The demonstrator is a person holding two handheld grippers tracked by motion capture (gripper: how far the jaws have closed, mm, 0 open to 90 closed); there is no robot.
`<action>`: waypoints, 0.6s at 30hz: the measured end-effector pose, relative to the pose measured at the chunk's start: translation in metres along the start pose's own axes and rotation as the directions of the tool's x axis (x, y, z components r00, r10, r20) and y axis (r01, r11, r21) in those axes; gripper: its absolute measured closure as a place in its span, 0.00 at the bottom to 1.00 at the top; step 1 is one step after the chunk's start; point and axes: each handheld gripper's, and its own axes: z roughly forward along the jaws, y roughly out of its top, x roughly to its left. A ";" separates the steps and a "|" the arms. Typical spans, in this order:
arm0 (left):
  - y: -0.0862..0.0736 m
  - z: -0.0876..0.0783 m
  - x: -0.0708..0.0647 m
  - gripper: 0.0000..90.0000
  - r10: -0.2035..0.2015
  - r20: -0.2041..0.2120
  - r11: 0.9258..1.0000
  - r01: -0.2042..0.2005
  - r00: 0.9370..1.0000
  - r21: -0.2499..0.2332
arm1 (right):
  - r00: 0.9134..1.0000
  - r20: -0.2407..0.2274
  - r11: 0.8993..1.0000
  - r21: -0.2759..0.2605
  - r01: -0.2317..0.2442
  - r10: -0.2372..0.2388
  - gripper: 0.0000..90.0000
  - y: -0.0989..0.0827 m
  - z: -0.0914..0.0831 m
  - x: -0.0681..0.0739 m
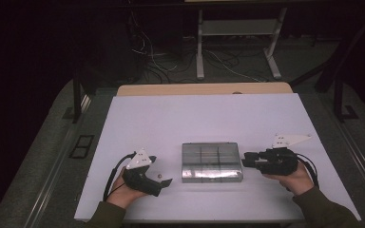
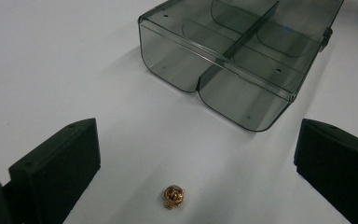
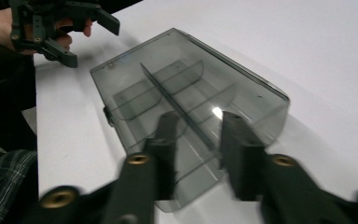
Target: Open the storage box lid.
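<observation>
- Two hand-held grippers are resting low over the near half of a white table (image 1: 138, 114), one on each side of a smoky clear compartment box (image 1: 212, 162)
- The left gripper (image 1: 164, 183) is sitting at the near left, its jaws standing wide apart with nothing pressed between them
- A small gold-coloured bead (image 2: 173, 196) is lying on the bare table between those wide jaws, touching neither, just short of the box's left end
- The right gripper (image 1: 245, 159) is pointing at the box's right end, its jaws standing partly apart at a narrow gap and gripping nothing; in the right gripper view they are hanging over the near end of the box
- The box is lying flat at the table's near middle, its inner dividers visible through the plastic
- Beyond the table, cables (image 1: 157, 59) are trailing on the dark floor beside a white frame (image 1: 237, 33)
</observation>
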 end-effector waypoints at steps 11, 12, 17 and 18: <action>0.000 0.000 -0.001 0.00 -0.004 -0.001 1.000 0.004 1.000 -0.003 | 0.996 -0.049 0.998 0.010 0.069 -0.069 0.78 0.002 0.018 0.029; 0.000 0.000 -0.001 0.00 -0.004 -0.001 1.000 0.004 1.000 -0.003 | 0.996 -0.052 0.997 0.012 0.073 -0.073 0.81 0.002 0.020 0.031; 0.000 0.000 -0.001 0.00 0.000 -0.001 1.000 0.000 1.000 -0.002 | 0.993 -0.069 0.995 0.022 0.098 -0.096 0.88 0.001 0.028 0.041; 0.000 0.000 -0.001 0.00 0.000 -0.001 1.000 0.000 1.000 -0.002 | 0.992 -0.072 0.994 0.025 0.104 -0.102 0.90 0.000 0.030 0.043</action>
